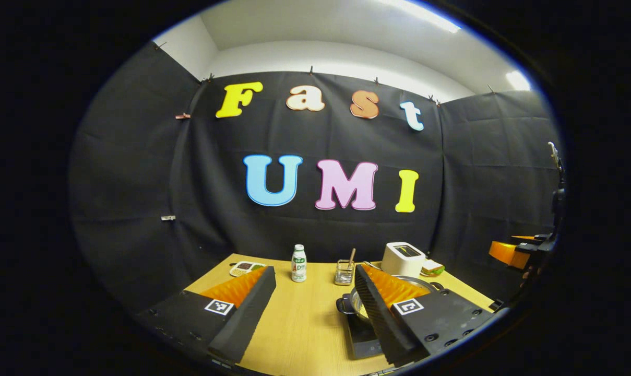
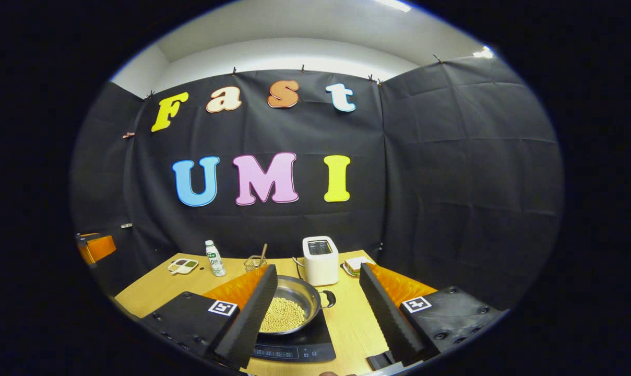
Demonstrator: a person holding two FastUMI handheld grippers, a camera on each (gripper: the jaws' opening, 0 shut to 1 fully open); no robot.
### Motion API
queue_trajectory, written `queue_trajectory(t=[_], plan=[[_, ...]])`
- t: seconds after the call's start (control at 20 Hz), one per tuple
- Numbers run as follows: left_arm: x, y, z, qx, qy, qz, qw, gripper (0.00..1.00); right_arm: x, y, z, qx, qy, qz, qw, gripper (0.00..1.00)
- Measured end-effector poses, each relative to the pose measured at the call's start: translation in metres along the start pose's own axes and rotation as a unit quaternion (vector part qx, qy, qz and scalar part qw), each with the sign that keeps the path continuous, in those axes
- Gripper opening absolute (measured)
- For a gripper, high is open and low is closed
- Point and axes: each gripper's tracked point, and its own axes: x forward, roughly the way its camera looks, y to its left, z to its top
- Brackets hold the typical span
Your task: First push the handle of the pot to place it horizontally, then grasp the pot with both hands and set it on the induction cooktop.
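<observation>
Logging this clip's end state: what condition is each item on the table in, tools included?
Pot: on the induction cooktop, holding yellow beans, side handle toward the toaster.
Left tool: open, holding nothing.
Right tool: open, holding nothing.
Toaster: upright, slots up.
Bottle: upright, capped.
Wire basket: upright, stick inside.

Bright ceiling strip lights (image 1: pixel 425 13) (slight glare), sharp focus, strong fisheye edge bending.

The left tongs (image 1: pixel 315 308) were held up with their two fingers spread wide apart and nothing between them. The right tongs (image 2: pixel 318 308) were held the same way, wide apart and gripping nothing. The right tongs also appeared at the far right edge of the left gripper view.
</observation>
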Motion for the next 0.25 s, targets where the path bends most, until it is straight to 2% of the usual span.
queue_trajectory(t=[0.1,0.15,0.25], plan=[[-0.013,0.005,0.002,0.003,-0.011,0.015,1.000,0.92,-0.012,-0.003,-0.002,0.003,0.001,-0.012,1.000,0.98],[-0.018,0.006,0.000,0.005,-0.011,0.017,1.000,0.95,-0.017,-0.001,-0.006,0.010,0.006,-0.013,1.000,0.98],[-0.028,0.005,-0.008,0.005,0.000,0.017,1.000,0.95,-0.028,0.001,-0.010,0.023,0.014,-0.016,1.000,0.98]])
